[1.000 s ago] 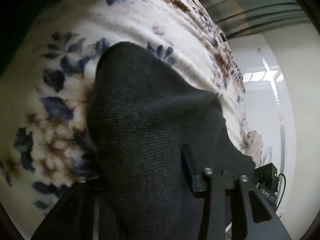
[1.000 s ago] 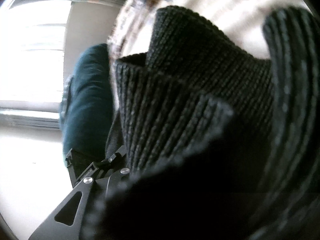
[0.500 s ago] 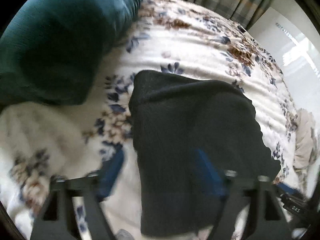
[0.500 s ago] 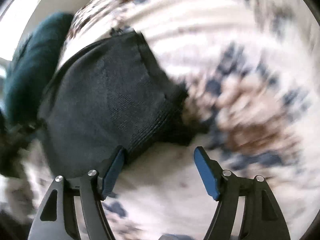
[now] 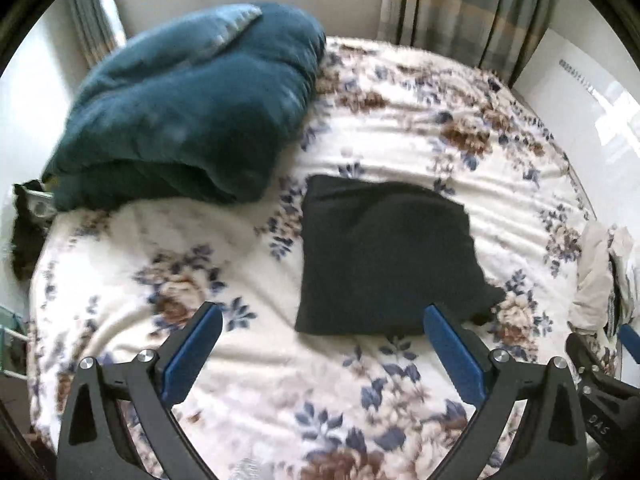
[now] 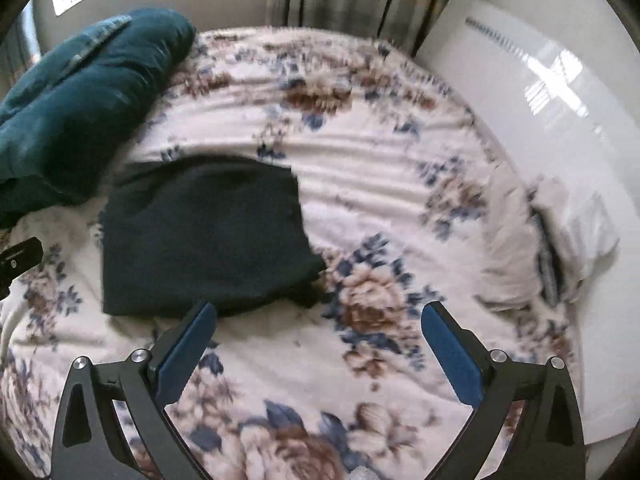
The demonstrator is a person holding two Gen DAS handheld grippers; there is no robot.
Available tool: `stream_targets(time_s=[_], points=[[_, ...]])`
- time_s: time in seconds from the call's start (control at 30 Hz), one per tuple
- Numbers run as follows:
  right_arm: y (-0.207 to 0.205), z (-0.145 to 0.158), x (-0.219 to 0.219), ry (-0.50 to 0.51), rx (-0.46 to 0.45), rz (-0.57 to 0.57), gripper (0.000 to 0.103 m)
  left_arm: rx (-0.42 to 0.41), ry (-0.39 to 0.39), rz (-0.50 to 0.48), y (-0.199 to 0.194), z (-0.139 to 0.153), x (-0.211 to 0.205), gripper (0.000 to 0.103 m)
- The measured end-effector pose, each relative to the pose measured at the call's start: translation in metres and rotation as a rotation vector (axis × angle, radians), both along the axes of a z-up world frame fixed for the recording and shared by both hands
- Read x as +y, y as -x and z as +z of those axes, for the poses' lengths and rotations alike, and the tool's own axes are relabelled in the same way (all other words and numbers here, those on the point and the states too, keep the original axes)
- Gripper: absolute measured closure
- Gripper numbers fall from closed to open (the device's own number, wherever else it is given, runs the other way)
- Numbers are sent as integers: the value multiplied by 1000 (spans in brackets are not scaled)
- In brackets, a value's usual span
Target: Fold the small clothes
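left wrist view looks down on a bed (image 5: 400, 400) covered by a cream blanket (image 5: 260, 360) printed with blue and brown flowers, creased in soft ridges toward the far side. right wrist view shows the same bed (image 6: 400, 208) and blanket (image 6: 360, 360) from a spot further right. a big teal pillow (image 5: 192, 108) lies at the far left corner of the bed, slumped and rumpled; it also fills the left edge of the right wrist view (image 6: 80, 92). striped curtains (image 5: 460, 4) hang behind the bed.

a folded black knit garment (image 5: 380, 256) lies flat on the blanket near the middle, just beside the pillow, with a small flap sticking out at its near right corner. it sits left of centre in the right wrist view (image 6: 200, 240). a pale bundle of clothes (image 6: 520, 256) rests at the right edge of the bed, well apart from the black garment.

left tool (image 5: 324, 344) hangs above the blanket with its blue pads spread wide, gripping nothing. right tool (image 6: 320, 344) is likewise spread wide and empty, its left pad near the garment's near edge.
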State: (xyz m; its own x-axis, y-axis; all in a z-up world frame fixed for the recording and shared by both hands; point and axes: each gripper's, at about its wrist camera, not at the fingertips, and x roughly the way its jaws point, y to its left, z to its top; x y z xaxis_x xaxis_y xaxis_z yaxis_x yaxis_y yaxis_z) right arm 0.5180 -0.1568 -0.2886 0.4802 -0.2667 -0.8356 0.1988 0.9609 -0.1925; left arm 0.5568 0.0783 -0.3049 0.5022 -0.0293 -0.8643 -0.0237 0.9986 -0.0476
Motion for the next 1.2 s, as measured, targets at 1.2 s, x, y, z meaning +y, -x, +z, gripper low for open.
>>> stream_targets(time_s=[1.2], points=[[318,379,46,39,-402,135,0,-353,13,23,287,286,-3,0]])
